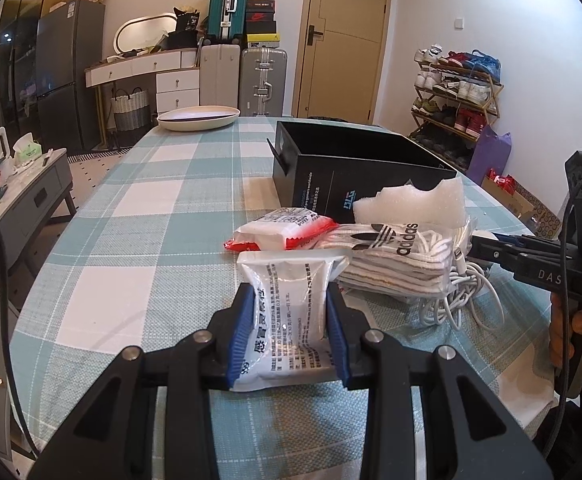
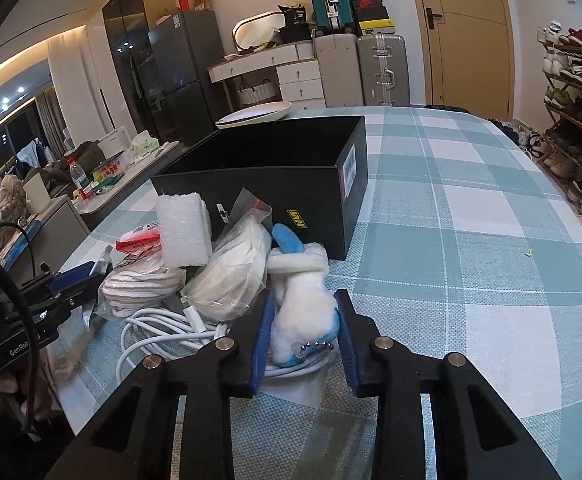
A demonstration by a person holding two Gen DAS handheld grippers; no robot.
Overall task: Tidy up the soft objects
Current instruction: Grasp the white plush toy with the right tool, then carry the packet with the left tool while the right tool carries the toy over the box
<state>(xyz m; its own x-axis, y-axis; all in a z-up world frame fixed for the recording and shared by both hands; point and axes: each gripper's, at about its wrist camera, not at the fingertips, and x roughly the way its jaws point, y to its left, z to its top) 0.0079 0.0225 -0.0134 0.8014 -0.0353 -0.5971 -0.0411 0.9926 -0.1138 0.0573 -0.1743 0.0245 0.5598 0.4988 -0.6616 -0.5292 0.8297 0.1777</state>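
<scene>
- While you look through the left wrist camera, your left gripper [image 1: 287, 320] is clamped on a white sachet [image 1: 291, 312] printed with black text; its blue pads press both sides, and the sachet's near end is hidden behind the jaw frame.
- Just past it a red-and-white packet [image 1: 281, 232] lies on the checked tablecloth [image 1: 151, 208], touching a bagged bundle of white socks [image 1: 399, 256] with a black logo.
- A piece of white foam [image 1: 411, 204] leans on the socks in front of the black box [image 1: 351, 164]; you cannot see the box's floor from here.
- A white cable [image 1: 463, 296] is coiled partly under the socks, so its full run is hidden.
- Your right gripper [image 1: 487, 246] comes in at the right edge, its tips lost behind the sock bag.
- Through the right wrist camera, your right gripper [image 2: 305, 336] is squeezed onto a white and blue plush toy [image 2: 303, 304]; the jaws have just been closing. The toy rests on the cable [image 2: 159, 336], just in front of the box [image 2: 275, 184].
- A clear bag of white fabric [image 2: 231, 276] sits beside the toy; its contents are hard to identify.
- Your left gripper [image 2: 79, 280] shows at the left edge, and what it holds is mostly cut off.
</scene>
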